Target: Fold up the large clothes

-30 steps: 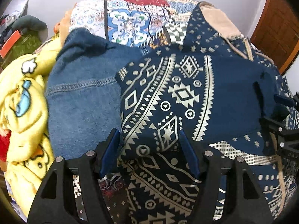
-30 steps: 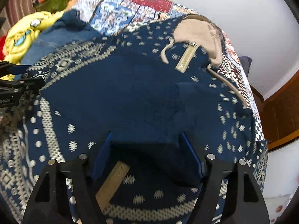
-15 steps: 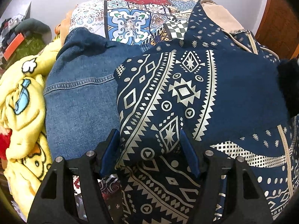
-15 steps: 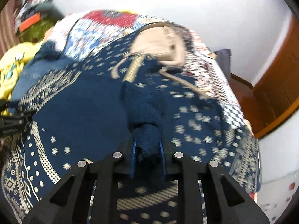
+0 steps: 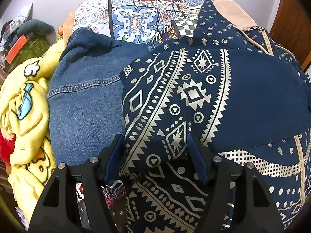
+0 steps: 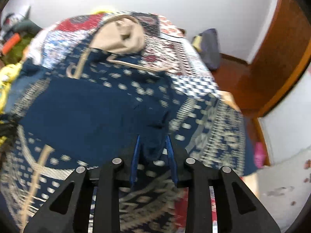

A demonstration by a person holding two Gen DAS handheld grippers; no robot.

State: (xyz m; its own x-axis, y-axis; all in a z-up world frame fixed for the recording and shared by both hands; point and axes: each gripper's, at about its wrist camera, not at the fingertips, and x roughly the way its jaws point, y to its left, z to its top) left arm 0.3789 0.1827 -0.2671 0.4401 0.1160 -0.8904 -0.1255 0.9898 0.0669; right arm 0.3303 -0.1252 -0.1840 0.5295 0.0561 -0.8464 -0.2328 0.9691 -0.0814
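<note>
Right wrist view: right gripper (image 6: 153,151) pinches navy hoodie (image 6: 87,106) fabric to fold; left gripper (image 5: 155,151) open, straddling patterned sleeve (image 5: 165,104).

We see a navy hoodie (image 5: 243,97) with silver geometric print and a tan hood lining (image 6: 124,36); left of our blue fingers (image 5: 113,159), faded blue denim (image 5: 85,104) and yellow cartoon fleece (image 5: 25,104).

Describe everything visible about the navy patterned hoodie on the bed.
The navy patterned hoodie is soft fabric printed with pale geometric bands and dots, with a tan-lined hood, tan drawstrings and a zipper strip. It lies spread over the patchwork bedspread, partly overlapping a denim garment. One patterned sleeve is folded across the plain navy chest. The left gripper straddles that sleeve, jaws open; the right gripper pinches a bunch of navy fabric. The right view is blurred.
</note>
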